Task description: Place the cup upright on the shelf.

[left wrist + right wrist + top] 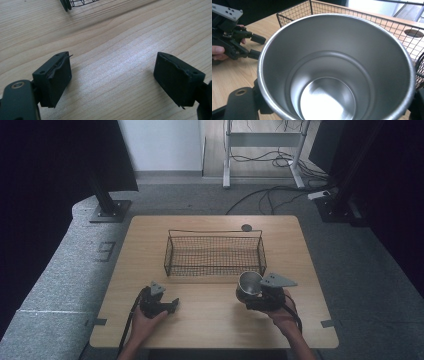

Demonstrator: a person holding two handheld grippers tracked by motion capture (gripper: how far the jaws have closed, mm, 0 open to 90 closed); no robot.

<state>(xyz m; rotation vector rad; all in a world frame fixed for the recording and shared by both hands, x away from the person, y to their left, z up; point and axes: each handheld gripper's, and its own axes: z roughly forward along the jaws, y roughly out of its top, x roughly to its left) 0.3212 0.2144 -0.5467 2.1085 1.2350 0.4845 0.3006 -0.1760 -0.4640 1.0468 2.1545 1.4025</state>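
A steel cup (248,286) is held by the right gripper (251,298) above the near right part of a wooden desk (215,325), just in front of a black wire basket (215,254). The cup is tilted, its open mouth turned up and toward the camera, and its bare, shiny inside is seen in the right gripper view (332,75). The right gripper's jaws are clamped on the cup from both sides, low on its body; their pads are largely hidden behind its wall. The gripper is grasped by the person's right hand (285,312), which enters from the bottom edge of the high view.

The left gripper (175,303) is held low over the near left part of the desk by the left hand (145,320), well apart from the cup. Its jaws are spread wide with only bare wood grain between them, as is shown in the left gripper view (112,80).

The basket is set at the middle of the desk, with nothing seen inside it. A round grommet hole (246,227) is cut in the desk's far edge, just behind the basket. Beyond the desk, cables (280,190) are strewn on a grey floor.
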